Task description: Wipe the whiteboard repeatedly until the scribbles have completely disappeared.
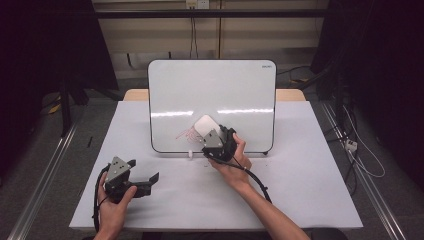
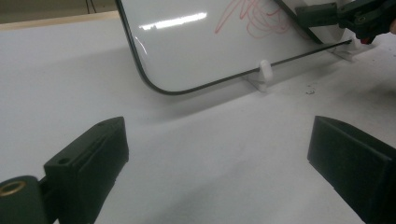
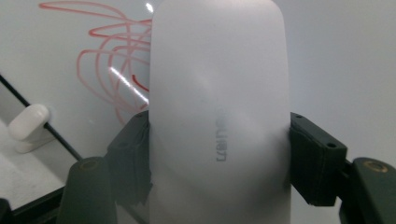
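A whiteboard (image 1: 215, 95) stands propped upright at the table's back, with a red scribble (image 1: 186, 133) near its lower left. My right gripper (image 1: 212, 134) is shut on a white eraser (image 1: 205, 125) and holds it flat against the board just right of the scribble. In the right gripper view the eraser (image 3: 219, 116) sits clamped between both jaws, the red scribble (image 3: 107, 60) to its left. My left gripper (image 1: 150, 181) rests low on the table at the front left, jaws open and nothing between them; its view looks at the whiteboard (image 2: 210, 42) and scribble (image 2: 254, 18).
The white table (image 1: 300, 165) carries the board on small white clip feet (image 1: 191, 154) (image 2: 264, 73). A cable trails from the right gripper across the table toward the front. Dark floor and rails flank the table on both sides.
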Motion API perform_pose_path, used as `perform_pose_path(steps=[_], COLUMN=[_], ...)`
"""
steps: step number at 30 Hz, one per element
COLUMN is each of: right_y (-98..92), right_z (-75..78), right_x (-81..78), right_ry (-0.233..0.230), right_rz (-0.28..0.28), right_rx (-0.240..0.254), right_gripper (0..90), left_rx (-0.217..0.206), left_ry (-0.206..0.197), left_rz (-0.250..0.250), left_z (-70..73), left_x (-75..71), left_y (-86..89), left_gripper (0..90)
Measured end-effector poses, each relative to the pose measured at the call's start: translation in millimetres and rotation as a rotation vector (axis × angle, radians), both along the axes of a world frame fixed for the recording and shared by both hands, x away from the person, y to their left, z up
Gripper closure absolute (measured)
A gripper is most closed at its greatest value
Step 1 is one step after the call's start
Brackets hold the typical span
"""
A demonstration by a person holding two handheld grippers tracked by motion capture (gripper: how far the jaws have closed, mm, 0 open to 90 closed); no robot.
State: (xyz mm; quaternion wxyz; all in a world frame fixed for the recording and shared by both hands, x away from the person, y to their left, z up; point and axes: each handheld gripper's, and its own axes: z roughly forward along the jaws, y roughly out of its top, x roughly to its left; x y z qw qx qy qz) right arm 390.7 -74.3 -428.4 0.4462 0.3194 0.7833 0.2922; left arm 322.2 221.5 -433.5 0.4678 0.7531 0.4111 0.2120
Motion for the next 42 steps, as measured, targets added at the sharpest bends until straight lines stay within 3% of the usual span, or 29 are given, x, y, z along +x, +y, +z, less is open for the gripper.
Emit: perform_pose_path(steps=[2,13,26,35,42], right_y=[6.2,-0.2,-19.7,-14.3,1.1], right_z=[-6.1,-0.2,24.3,25.0,17.4], right_x=[-5.5,-0.8,19.9,20.4,15.5], right_ry=[-0.005,0.012,-0.001,-0.021,-0.015], right_rz=[0.019,0.025,-0.040,-0.075,-0.043], right_rx=[-0.034,-0.019,0.055,0.051,0.030], right_gripper=[31.5,31.5,31.4,31.5,31.5], left_rx=[0.002,-0.003,-0.006,0.003,-0.003], left_ry=[0.006,0.003,0.000,-0.004,-0.002], left_rz=[-0.003,0.004,0.003,-0.002,0.002], left_z=[-0.1,-0.7,0.4,1.2,0.8], left_x=[0.8,1.1,0.3,-0.3,-0.4], left_y=[0.9,2.3,3.2,2.7,1.2], left_gripper=[5.1,5.1,5.1,5.1,5.1])
